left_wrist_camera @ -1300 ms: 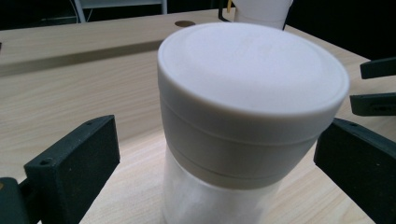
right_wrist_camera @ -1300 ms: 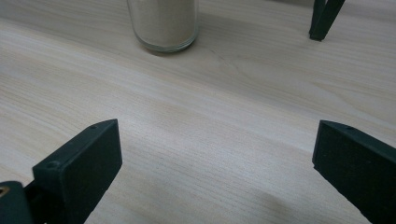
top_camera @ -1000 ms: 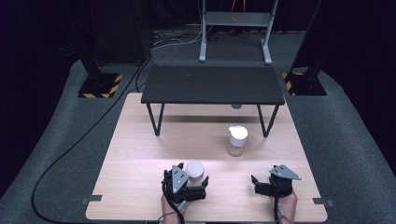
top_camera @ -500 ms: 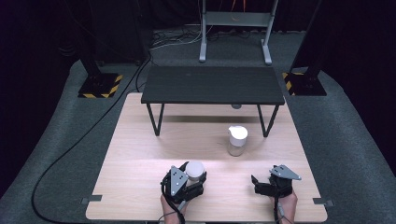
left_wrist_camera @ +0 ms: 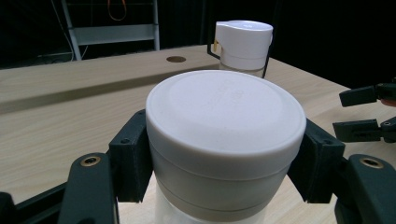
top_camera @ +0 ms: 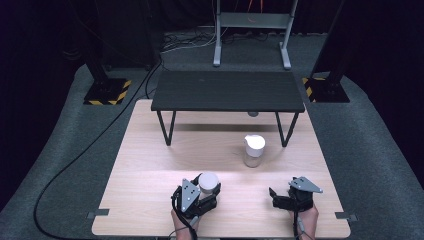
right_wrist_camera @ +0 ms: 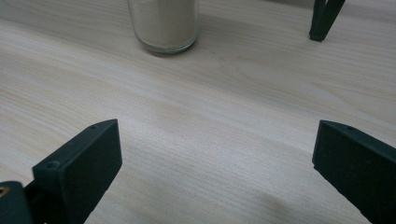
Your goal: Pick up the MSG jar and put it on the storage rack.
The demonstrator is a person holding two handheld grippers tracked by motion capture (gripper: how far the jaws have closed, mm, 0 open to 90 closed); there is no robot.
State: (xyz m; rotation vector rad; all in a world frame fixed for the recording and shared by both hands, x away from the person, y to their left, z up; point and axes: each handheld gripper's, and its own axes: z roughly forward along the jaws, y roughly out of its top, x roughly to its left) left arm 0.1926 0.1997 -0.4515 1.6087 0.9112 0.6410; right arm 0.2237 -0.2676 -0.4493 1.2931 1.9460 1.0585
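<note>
My left gripper [top_camera: 202, 192], at lower centre, is clamping a jar [left_wrist_camera: 225, 140]; my right gripper [top_camera: 278, 196], lower right, is gaping.

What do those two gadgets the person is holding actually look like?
Both are black. The left gripper and right gripper each carry a grey three-cornered plate with small dark dots. The jaws are chunky matte black blocks, with brass-coloured fittings showing in the left gripper view. No sleeves are visible.
</note>
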